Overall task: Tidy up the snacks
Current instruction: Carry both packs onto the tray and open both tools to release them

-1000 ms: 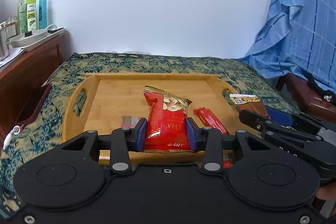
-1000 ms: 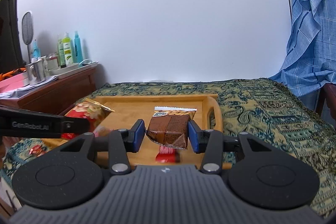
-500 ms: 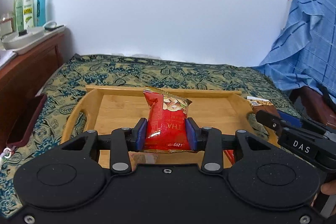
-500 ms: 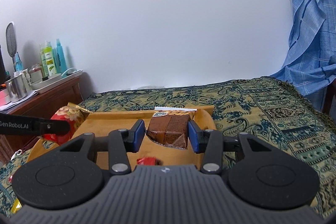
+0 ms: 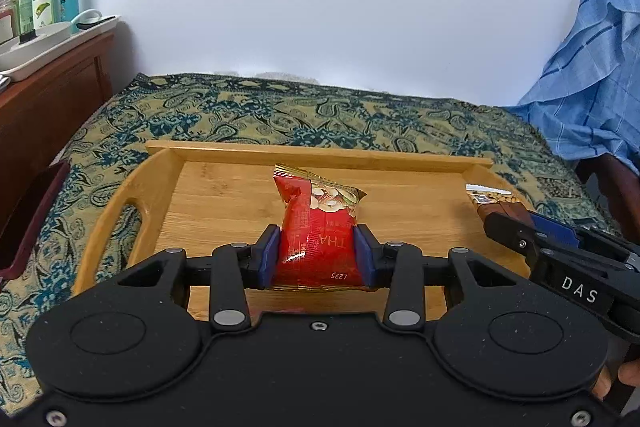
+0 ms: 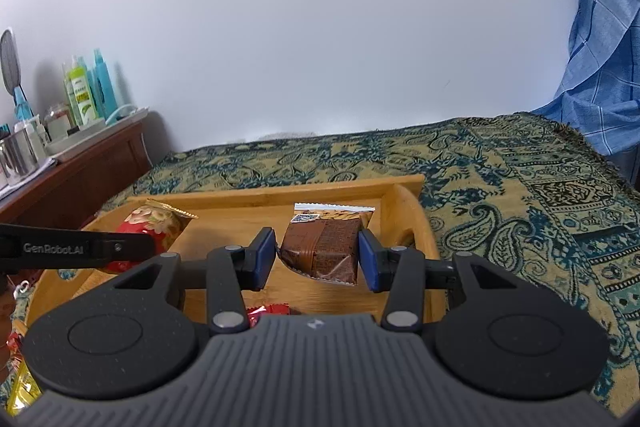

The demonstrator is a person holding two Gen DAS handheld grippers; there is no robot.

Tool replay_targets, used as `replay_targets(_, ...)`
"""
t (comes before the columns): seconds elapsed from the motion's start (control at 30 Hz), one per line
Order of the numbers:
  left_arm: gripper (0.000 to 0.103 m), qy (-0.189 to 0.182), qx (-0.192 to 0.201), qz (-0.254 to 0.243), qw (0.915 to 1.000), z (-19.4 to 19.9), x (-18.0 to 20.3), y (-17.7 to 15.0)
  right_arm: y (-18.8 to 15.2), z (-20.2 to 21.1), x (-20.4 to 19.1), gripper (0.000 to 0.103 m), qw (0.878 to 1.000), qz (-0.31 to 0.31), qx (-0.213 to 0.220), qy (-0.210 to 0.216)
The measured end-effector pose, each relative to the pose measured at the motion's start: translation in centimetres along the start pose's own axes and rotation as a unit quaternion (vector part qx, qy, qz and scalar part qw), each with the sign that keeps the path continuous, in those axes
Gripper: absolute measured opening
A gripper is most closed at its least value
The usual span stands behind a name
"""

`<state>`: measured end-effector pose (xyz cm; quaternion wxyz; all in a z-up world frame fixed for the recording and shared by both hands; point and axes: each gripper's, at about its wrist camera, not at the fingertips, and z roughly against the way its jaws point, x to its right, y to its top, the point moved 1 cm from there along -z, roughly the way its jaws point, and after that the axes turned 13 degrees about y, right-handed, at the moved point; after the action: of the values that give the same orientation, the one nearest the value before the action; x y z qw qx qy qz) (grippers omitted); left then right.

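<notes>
A: What is each claw doing?

B: The left gripper (image 5: pixel 317 258) is clamped on a red snack bag (image 5: pixel 318 239), both blue pads pressed into its sides. The right gripper (image 6: pixel 318 257) is clamped on a brown snack pack (image 6: pixel 322 247), which sits tilted between its pads.

A: Where are they compared with the wooden tray (image 5: pixel 320 151)?

B: Both snacks hang above the tray's floor. The red bag is over the middle; the brown pack is over the tray's right end, just inside the right handle (image 6: pixel 416 215).

A: Anything lying in the tray?

B: A small red wrapper (image 6: pixel 268 309) lies on the tray's near side, half hidden behind the right gripper.

A: And under the tray?

B: A patterned cloth (image 5: pixel 280 111) spreads under it on all sides.
</notes>
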<state>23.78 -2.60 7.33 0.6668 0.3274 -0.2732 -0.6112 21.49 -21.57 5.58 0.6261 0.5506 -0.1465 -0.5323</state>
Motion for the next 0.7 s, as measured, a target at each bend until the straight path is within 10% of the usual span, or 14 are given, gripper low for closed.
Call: replay_targets(0.7,0.038,0.018,-0.02,-0.004,0.9996,-2.7,1.3,-0.1,0.1,-2.0,0.7,0.049,0.999,-0.012,-0.035,-0.005)
